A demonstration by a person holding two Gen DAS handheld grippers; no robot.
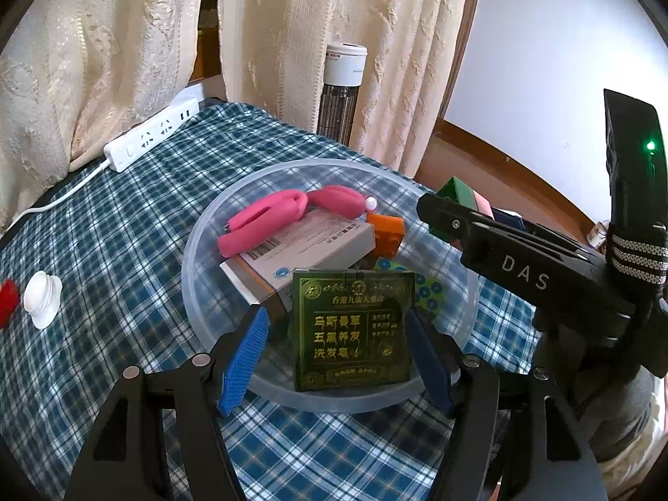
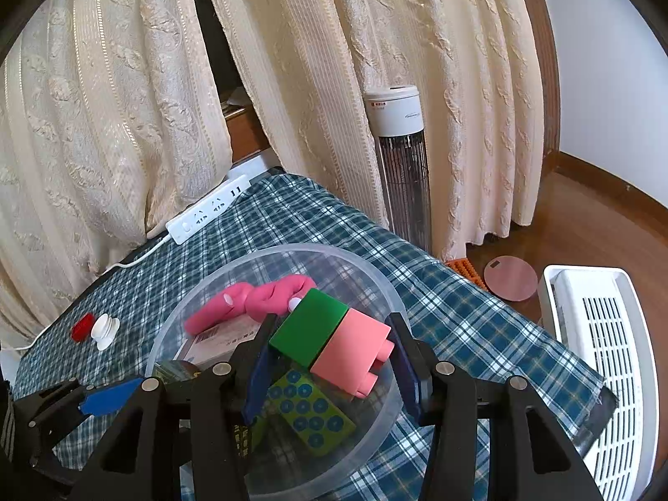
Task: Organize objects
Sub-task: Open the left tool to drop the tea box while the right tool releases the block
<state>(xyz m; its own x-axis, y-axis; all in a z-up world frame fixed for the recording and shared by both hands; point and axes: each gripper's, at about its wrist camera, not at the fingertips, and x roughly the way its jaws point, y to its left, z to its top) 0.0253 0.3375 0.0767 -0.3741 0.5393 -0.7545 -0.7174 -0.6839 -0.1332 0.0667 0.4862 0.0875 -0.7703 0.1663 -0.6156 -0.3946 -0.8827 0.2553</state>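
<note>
Holding a green-and-pink block [image 2: 332, 344] (two joined halves), the right gripper [image 2: 330, 365] hovers over the clear bowl [image 2: 378, 282].

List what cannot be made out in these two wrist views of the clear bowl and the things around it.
- Red object: left wrist view, cut off by the picture's edge.
- Green packet: right wrist view, mostly hidden behind the right claw's frame.
- Orange block: right wrist view, hidden behind the green-and-pink block.
- Grey box's label print: too small to read in either view.
</note>
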